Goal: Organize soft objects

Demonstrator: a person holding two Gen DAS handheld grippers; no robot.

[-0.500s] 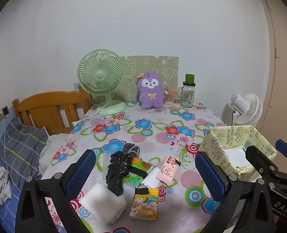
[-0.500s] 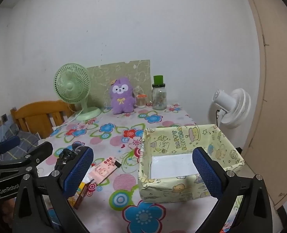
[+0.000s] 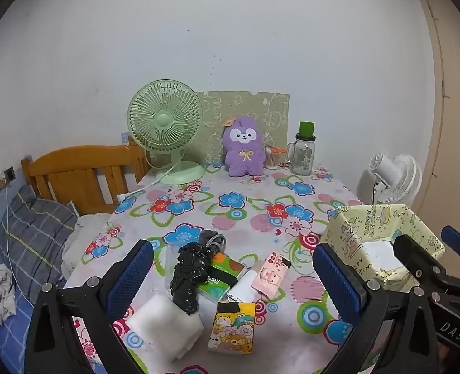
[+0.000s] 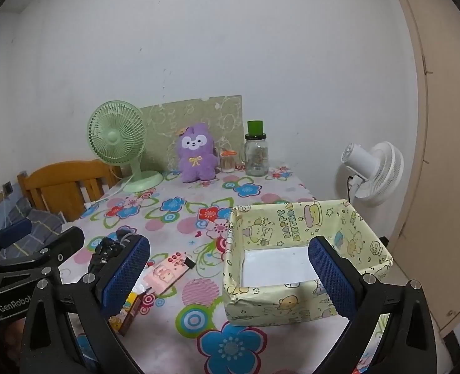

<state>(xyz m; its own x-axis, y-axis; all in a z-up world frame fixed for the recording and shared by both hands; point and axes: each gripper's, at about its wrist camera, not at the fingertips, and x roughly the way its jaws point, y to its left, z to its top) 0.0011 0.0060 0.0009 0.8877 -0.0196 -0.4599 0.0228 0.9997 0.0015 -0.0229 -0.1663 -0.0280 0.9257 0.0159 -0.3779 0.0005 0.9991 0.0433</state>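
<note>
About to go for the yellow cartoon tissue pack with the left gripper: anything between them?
Nothing visible. The left gripper hangs open above the yellow cartoon tissue pack, which lies clear at the pile's near edge; the black bag sits just behind it.

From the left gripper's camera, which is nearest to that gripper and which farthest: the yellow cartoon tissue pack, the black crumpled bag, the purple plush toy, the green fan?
Measured from the left gripper:
1. Yellow cartoon tissue pack, at the table's near edge, between the fingers.
2. Black crumpled bag, just behind it, slightly left.
3. Purple plush toy and green fan, both at the far edge by the wall; too close to call.
</note>
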